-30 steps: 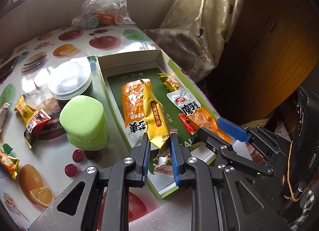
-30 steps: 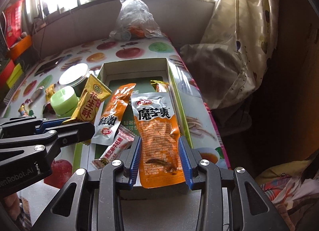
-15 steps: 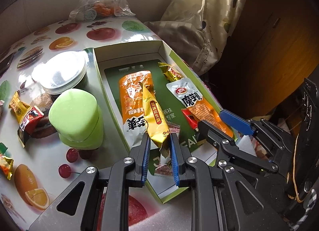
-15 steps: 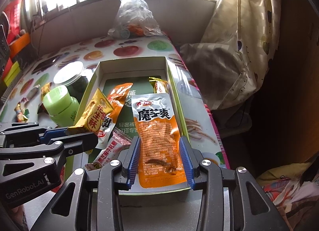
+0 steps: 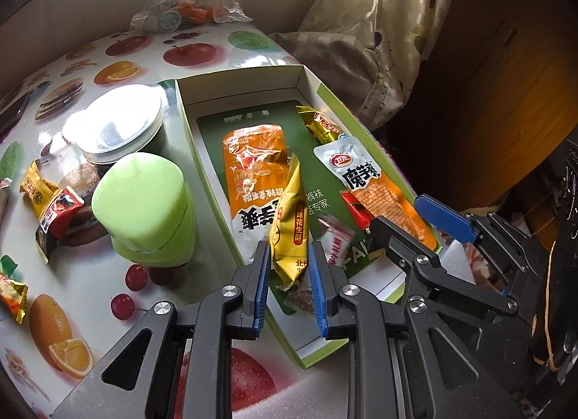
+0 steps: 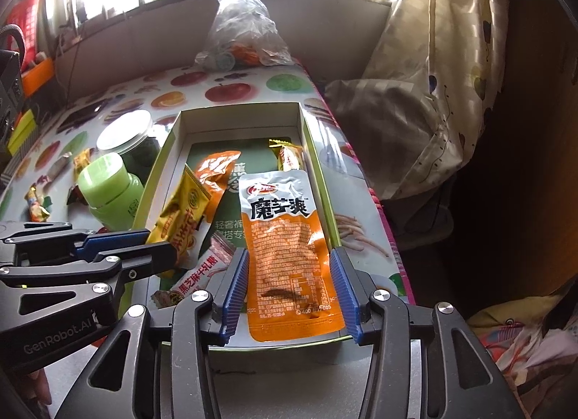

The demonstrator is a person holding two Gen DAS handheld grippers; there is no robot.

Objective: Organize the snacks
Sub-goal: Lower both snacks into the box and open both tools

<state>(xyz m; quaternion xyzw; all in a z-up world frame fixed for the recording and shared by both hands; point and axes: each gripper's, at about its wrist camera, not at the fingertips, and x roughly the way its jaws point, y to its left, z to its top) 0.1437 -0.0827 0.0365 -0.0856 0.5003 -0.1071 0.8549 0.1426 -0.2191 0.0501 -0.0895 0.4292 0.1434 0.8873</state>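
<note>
Since a second ago the left gripper (image 5: 289, 267) has come lower and further over the green-rimmed cardboard box (image 5: 253, 73), so the yellow peanut-candy packet (image 5: 290, 227) it carries now hangs just above the other packets instead of standing clear of them; in the left wrist view its blue pads look slightly further apart than before, and I cannot tell whether they grip the packet's lower end or only flank it. The right gripper (image 6: 290, 287) has stayed at the near right corner of the box, but its jaws have spread wider and now stand open on either side of the orange-and-silver konjac snack pouch (image 6: 285, 249), which lies flat along the right wall, neither pad touching it. Inside the box, on its green printed floor, lie a large orange pouch (image 5: 253, 173) on the left, under the tip of the yellow packet, a small gold-wrapped candy (image 5: 319, 124) near the far right wall, and a pink-and-white sesame bar (image 6: 202, 272) near the front. Left of the box, on the fruit-print tablecloth (image 5: 119, 72), stand a pale green jar (image 5: 144, 205) and a clear-lidded round tub (image 5: 121, 129), just beside each other, with loose wrapped candies (image 5: 47, 202) further left. A knotted plastic bag (image 6: 244, 34) sits at the far edge.
</note>
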